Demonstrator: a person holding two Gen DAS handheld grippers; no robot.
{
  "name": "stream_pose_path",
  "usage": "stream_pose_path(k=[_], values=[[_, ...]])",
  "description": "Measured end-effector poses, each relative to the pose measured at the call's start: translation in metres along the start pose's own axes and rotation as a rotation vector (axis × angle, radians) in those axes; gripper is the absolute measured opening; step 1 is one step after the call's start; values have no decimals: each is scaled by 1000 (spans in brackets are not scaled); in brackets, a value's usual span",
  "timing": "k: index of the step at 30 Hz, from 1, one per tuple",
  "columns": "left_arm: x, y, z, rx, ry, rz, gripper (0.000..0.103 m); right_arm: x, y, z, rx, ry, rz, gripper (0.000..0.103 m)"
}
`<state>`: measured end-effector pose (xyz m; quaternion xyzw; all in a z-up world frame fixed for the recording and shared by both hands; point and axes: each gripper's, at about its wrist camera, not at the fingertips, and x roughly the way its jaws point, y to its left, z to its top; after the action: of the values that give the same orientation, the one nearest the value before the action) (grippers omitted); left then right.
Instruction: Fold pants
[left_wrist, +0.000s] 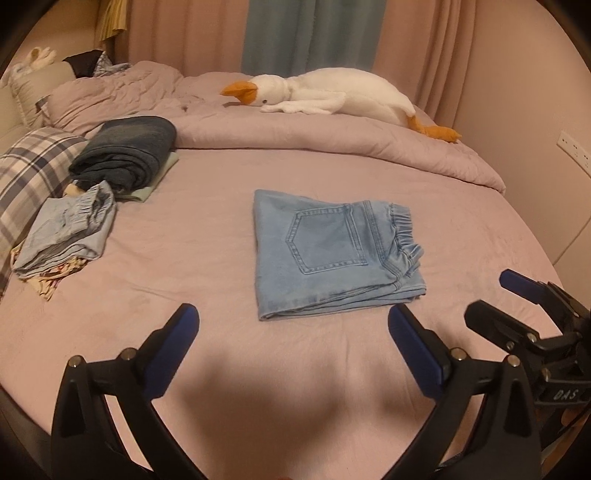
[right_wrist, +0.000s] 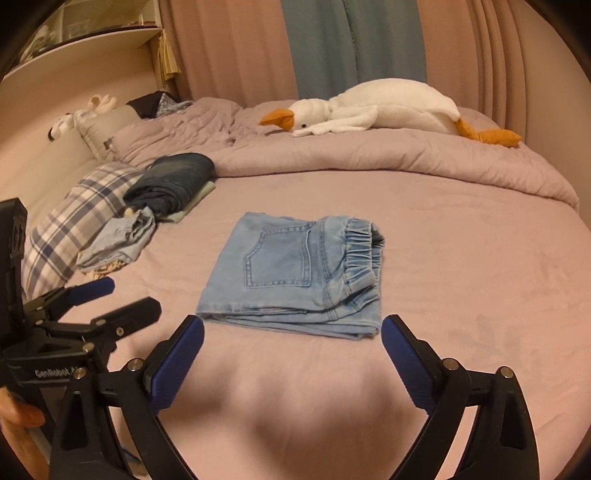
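Light blue denim pants (left_wrist: 332, 254) lie folded into a compact rectangle on the pink bed sheet, back pocket up, elastic waistband to the right. They also show in the right wrist view (right_wrist: 295, 277). My left gripper (left_wrist: 293, 321) is open and empty, hovering just short of the pants' near edge. My right gripper (right_wrist: 291, 332) is open and empty, also just in front of the near edge. The right gripper shows at the right of the left wrist view (left_wrist: 491, 291). The left gripper shows at the left of the right wrist view (right_wrist: 125, 299).
A stack of folded clothes lies at the left: dark jeans (left_wrist: 129, 151) and light denim shorts (left_wrist: 70, 232), next to a plaid pillow (left_wrist: 26, 173). A white plush goose (left_wrist: 332, 96) lies on the bunched pink duvet (left_wrist: 332, 144) at the back. Curtains hang behind.
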<state>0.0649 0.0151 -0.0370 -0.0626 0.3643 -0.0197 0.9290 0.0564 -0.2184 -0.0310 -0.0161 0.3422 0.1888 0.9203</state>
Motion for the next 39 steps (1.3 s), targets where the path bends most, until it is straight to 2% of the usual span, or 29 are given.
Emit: stream_pose_path(k=[2,6,10,19,28,39], values=[[-8,0,0,-6,4,9,102,-7,4,0,-9,-6,3,101],[-20,-3,1,13,33,85,102,-22,8,2,-11,-6,17,101],[-31,-4,-1,7,52,47,103,-32,9,3,-6,10,9,101],[-48,-15,-12,14,55,38,103,-57,16,0,-32,11,-2,101],[-54,-26,-27,54,33,97,103,-56,21,-14,-42,25,9,101],[-58,-30,-28,58,29,95,103,-59,22,-16,-31,22,23,101]])
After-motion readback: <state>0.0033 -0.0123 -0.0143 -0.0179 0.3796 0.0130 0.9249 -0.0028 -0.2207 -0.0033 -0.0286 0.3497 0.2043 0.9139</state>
